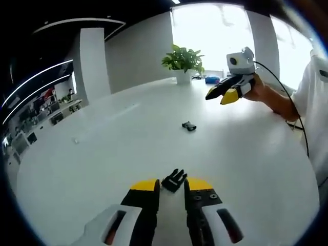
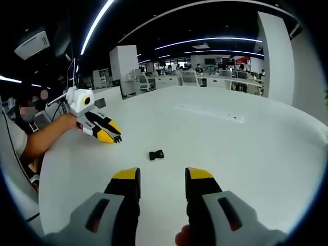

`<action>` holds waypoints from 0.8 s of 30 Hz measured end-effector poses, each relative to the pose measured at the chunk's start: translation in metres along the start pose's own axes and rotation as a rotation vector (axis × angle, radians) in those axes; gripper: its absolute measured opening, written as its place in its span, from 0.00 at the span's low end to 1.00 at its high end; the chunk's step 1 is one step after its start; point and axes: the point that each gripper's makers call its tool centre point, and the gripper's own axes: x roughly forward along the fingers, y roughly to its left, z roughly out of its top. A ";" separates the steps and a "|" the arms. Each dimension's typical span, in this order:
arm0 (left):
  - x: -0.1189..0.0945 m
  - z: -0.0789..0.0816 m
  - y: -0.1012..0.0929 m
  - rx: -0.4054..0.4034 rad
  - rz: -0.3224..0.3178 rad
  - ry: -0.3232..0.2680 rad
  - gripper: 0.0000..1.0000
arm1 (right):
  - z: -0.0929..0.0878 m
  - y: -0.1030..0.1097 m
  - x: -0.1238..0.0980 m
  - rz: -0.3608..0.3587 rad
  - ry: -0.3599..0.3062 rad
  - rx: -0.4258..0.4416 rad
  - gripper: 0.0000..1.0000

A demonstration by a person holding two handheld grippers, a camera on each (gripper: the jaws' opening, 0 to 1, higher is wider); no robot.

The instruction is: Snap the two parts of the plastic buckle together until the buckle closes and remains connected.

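Lying apart on the white desk (image 1: 102,154), the two buckle halves are not yet joined. The pronged half (image 1: 174,180) rests just ahead of the left hand-held gripper (image 1: 171,190), between its yellow tips but not touched by them; the jaws there stand spread. The socket half (image 1: 189,125) sits further out toward the desk's middle, well apart from the first; in the right gripper view it shows as a small dark piece (image 2: 156,154) ahead of the right hand-held gripper (image 2: 162,180), whose jaws are likewise spread and hold nothing.

Judgement: the pick-up step is in hand and nothing is yet grasped. The next move calls for the left jaws to close on the pronged half across its body, leaving the prongs free, while the right comes down on the socket half with its mouth left clear, so the two can be lined up and pushed together.

Room is ample: bare surface surrounds both pieces, the desk edges are well away, and the potted plant (image 1: 182,62) stands far off
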 end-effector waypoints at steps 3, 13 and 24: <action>0.001 0.000 0.000 0.002 -0.005 -0.002 0.18 | 0.000 0.000 0.000 0.002 0.001 0.001 0.34; 0.003 0.001 0.003 0.002 -0.005 -0.004 0.18 | -0.001 0.000 0.001 0.005 0.002 0.003 0.34; 0.000 0.000 0.000 -0.019 -0.012 0.006 0.14 | -0.001 0.000 0.001 0.004 0.005 0.003 0.34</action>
